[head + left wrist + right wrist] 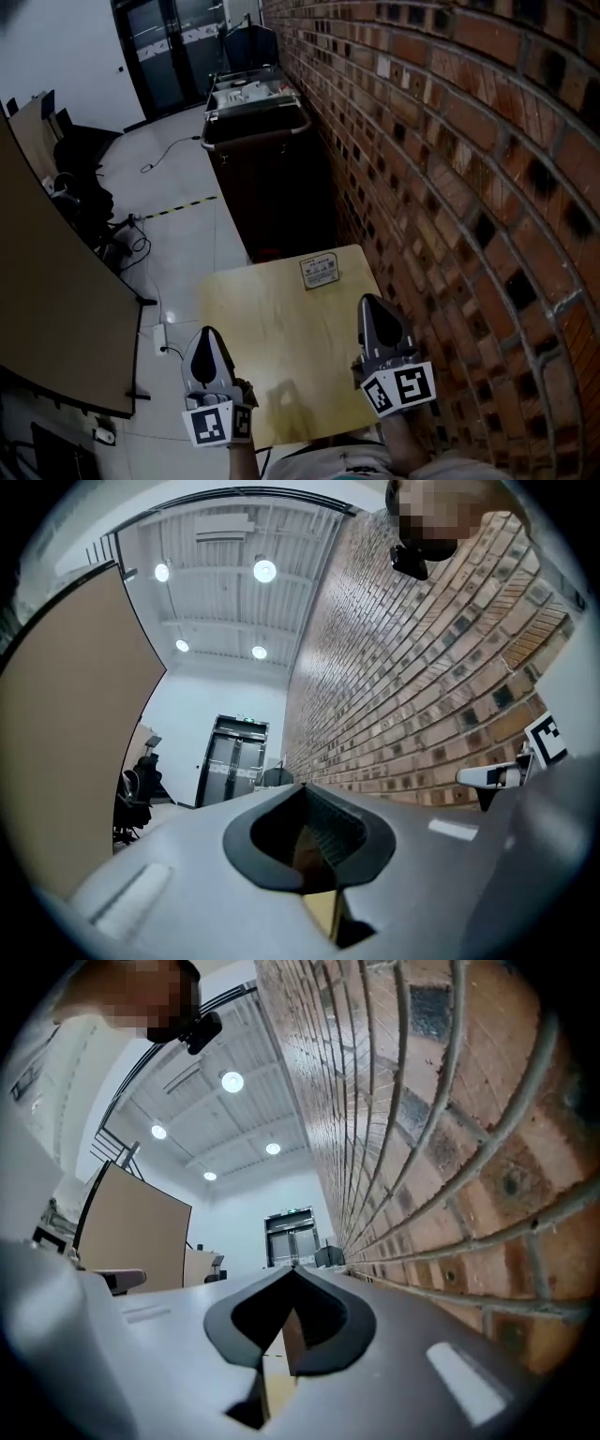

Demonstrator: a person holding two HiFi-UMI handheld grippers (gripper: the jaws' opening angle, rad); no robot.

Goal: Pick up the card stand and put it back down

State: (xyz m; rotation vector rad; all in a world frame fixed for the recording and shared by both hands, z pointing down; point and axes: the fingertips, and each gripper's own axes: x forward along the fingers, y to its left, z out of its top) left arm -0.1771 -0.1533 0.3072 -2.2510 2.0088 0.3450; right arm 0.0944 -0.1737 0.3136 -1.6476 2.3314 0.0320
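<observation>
Status: seeing card stand (pixel 319 272) sitting at surface (pixel 281 323) far edge, clear of claws. Reading left claw (pixel 208 336) and right claw (pixel 370 307) both pressed together, empty. Noting brick wall (pixel 469 187) crowding right, cart (pixel 253 122) beyond. Getting ceiling lights (pixel 264 570) only in gripper views.

I read table (pixel 281 337) pale yellow wood | card stand (pixel 319 272) cream, orange-brown edge | brick wall (pixel 450 141) red-brown, rows of dark square recesses | floor (pixel 183 258) light grey | tape (pixel 178 208) yellow-black stripes | left gripper (pixel 209 337), right gripper (pixel 371 307) grey, black-and-white square markers
</observation>
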